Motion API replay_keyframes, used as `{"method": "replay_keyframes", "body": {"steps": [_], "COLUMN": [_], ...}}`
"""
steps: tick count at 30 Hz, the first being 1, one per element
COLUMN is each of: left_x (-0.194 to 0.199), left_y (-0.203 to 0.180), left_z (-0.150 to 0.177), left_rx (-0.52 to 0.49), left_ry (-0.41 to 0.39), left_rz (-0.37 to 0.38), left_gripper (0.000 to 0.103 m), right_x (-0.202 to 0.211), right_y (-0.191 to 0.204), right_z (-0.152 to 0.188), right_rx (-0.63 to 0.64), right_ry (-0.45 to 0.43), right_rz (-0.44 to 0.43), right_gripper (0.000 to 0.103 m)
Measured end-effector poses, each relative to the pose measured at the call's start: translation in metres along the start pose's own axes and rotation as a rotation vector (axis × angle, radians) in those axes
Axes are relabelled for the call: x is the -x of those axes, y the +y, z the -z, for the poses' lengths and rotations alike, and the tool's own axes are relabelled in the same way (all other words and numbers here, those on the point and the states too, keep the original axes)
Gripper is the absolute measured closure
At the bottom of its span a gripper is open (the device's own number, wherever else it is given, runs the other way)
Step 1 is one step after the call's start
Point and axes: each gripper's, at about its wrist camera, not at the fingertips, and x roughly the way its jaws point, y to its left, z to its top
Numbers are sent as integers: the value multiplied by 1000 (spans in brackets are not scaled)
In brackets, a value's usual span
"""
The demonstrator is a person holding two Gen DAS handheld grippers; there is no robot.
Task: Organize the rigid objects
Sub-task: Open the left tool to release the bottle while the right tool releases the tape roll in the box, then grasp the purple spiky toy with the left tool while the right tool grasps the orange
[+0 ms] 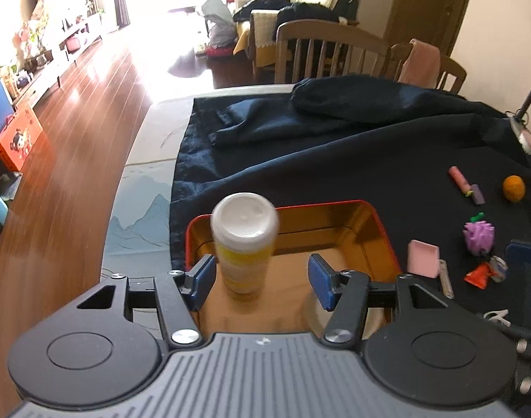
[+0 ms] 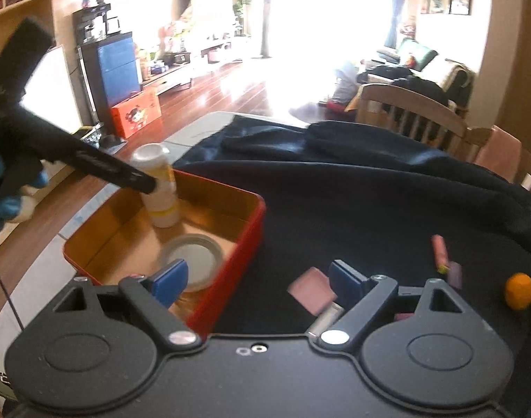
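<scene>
The left gripper [image 1: 262, 278] is standing with its jaws apart around a cylindrical plastic bottle [image 1: 243, 240]; the flat blue pads [image 1: 321, 280] are showing a gap on each side of it and are gripping nothing. The bottle, white-capped with a yellow label band, is standing upright inside a rectangular metal tin [image 1: 376, 230], which is showing a red outer wall, rounded corners and a glossy gold lining. In the right wrist view, a flat round lid with a pale centre [image 2: 190, 259] is lying on the tin's floor near the bottle. The right gripper [image 2: 256, 280] is standing wide open and empty above the tin's red corner. The tin is sitting on a dark, creased cloth [image 1: 335, 160] that is draping the desk [image 1: 143, 209]. On the cloth beside the tin are lying a pink rectangular block [image 1: 422, 258], a spiky purple toy [image 1: 478, 237], a smooth orange ball [image 1: 514, 188] and a pink and purple stick [image 1: 466, 184].
</scene>
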Motion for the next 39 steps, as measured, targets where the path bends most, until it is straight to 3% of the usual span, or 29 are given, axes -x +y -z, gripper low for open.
{"method": "replay_keyframes", "body": {"steps": [10,12,16,21,39], "left_x": [32,35,37,36,-16], "left_y": [-55,-70,-98,-132,-249], "left_z": [8,9,11,10,-6], "left_rx": [-21,-26,-35,-26,-54], "left_ry": [-62,-70,-82,-114,-91], "left_rz": [63,74,89,93,102], "left_gripper": [37,37,26,24,20], "right_x": [46,53,62,69,50], "right_y": [-60,-74,-107,-149,-277], "right_z": [19,24,34,43,60], "right_rx": [-49,-61,-105,-164,-281], "right_ry": [-33,-43,-50,-60,-19], "right_rz": [73,94,132,177,262], "right_gripper": [12,9,6,3,1]}}
